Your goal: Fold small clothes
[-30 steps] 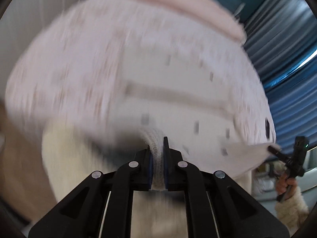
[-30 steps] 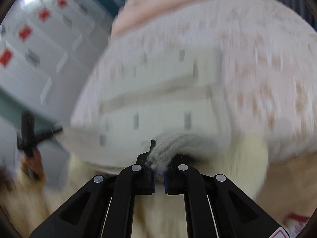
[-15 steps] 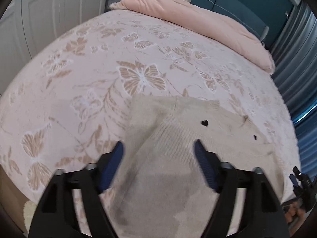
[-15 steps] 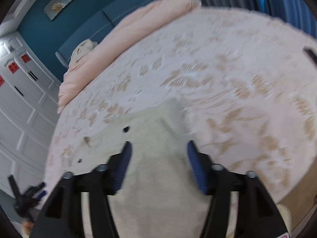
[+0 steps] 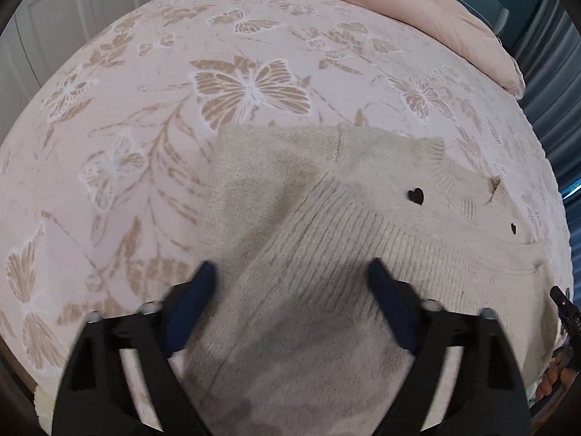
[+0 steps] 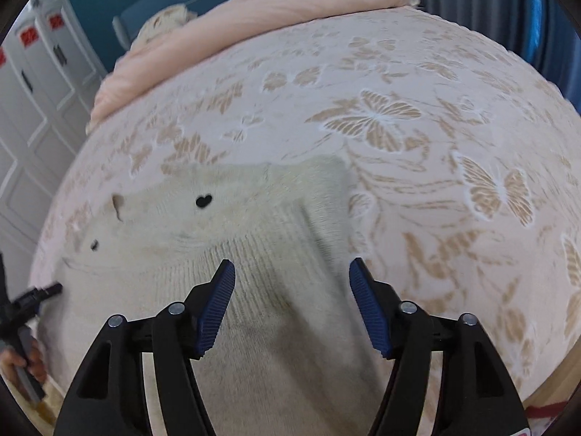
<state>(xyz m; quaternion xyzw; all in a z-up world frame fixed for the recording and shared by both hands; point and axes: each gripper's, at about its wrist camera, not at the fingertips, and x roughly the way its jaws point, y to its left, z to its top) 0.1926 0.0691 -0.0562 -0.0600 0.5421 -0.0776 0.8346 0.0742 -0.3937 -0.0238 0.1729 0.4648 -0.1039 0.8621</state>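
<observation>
- The cream sweater (image 5: 326,254) lies flat on the bed (image 5: 127,127), close to its near edge.
- Left tongs (image 5: 292,290) and right tongs (image 6: 292,290) are both spread wide and hold nothing.
- It looks laid out, ready to fold.
- Next, pinch an edge or sleeve and fold it over.

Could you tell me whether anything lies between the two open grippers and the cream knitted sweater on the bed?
Nothing visible does. The left gripper and right gripper both hang open directly over the cream knitted sweater, spread on the butterfly-patterned pink bedspread.
</observation>
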